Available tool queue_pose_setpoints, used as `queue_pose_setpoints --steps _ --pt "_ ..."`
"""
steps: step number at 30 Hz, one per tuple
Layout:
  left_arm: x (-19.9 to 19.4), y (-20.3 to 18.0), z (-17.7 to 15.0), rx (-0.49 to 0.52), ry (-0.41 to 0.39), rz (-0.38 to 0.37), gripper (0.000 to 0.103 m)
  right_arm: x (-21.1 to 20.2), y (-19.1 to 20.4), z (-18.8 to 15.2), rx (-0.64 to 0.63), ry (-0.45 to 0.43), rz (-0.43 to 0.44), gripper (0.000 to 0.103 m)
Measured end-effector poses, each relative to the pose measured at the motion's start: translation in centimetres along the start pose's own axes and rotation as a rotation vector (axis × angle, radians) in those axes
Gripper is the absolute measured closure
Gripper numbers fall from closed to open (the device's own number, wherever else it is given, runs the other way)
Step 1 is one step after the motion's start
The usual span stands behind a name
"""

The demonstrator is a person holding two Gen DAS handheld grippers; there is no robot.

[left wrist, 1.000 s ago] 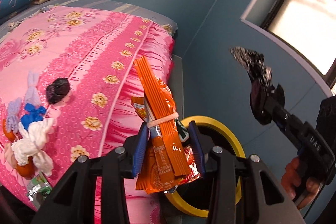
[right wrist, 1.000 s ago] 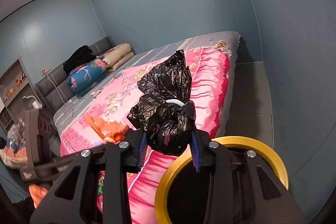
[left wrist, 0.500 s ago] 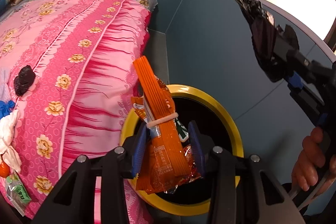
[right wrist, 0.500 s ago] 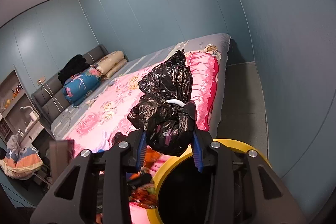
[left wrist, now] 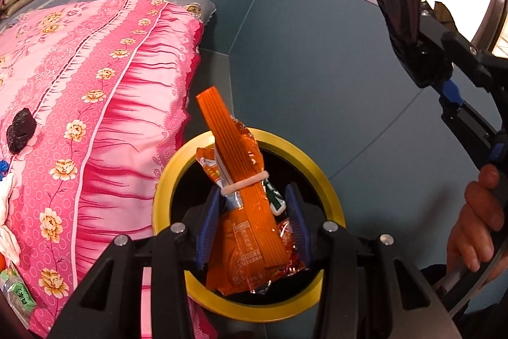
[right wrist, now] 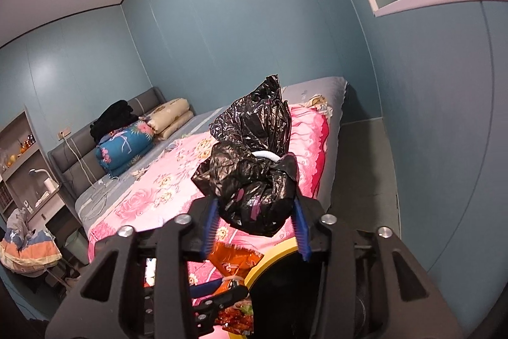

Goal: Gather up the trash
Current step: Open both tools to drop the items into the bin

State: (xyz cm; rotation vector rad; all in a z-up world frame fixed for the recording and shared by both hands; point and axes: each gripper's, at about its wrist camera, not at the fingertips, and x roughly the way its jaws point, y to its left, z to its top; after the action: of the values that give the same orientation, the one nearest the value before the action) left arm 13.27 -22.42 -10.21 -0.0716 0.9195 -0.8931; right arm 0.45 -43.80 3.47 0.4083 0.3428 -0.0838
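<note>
Left gripper point(left wrist: 252, 231), clamped on wrappers point(left wrist: 244, 212), now over bin point(left wrist: 330, 199); drop due. Right gripper point(right wrist: 257, 227) clamps black bag point(right wrist: 254, 167).

Black tool point(left wrist: 254, 231), blue pads point(left wrist: 206, 227), silver screws point(left wrist: 177, 227)

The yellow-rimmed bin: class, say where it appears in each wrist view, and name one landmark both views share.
Left wrist: yellow-rimmed bin sits at bottom centre, behind the orange snack packets.
Right wrist: only an arc of its rim shows, low, behind the fingers and under the black bag.
Shared landmark: the pink floral bedspread.
</note>
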Motion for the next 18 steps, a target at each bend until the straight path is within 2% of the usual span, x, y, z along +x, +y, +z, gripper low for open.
queue_pose_setpoints --steps 1,3,4,9,12,18 --pt "-0.2 -0.1 -0.1 0.006 -0.007 -0.002 0.05 -0.2 -0.1 0.0 0.008 -0.01 -0.01 0.054" --pt "-0.7 -0.3 -0.2 0.015 -0.029 0.005 0.042 -0.3 -0.3 0.1 0.022 -0.02 -0.017 0.046" --pt "-0.9 -0.5 -0.2 0.019 -0.032 0.002 0.039 -0.3 -0.3 0.2 0.026 -0.022 -0.019 0.046" --pt "-1.9 -0.8 -0.3 0.045 -0.053 0.018 0.029 -0.8 -0.3 0.5 0.032 -0.047 -0.018 0.044" --pt "-3.1 -0.7 -0.2 0.057 -0.075 0.038 0.027 -1.1 -0.1 0.5 0.024 -0.06 -0.008 0.043" --pt "-5.8 0.5 0.3 0.077 -0.15 0.129 0.019 -1.1 0.6 0.9 0.005 -0.076 0.031 0.039"
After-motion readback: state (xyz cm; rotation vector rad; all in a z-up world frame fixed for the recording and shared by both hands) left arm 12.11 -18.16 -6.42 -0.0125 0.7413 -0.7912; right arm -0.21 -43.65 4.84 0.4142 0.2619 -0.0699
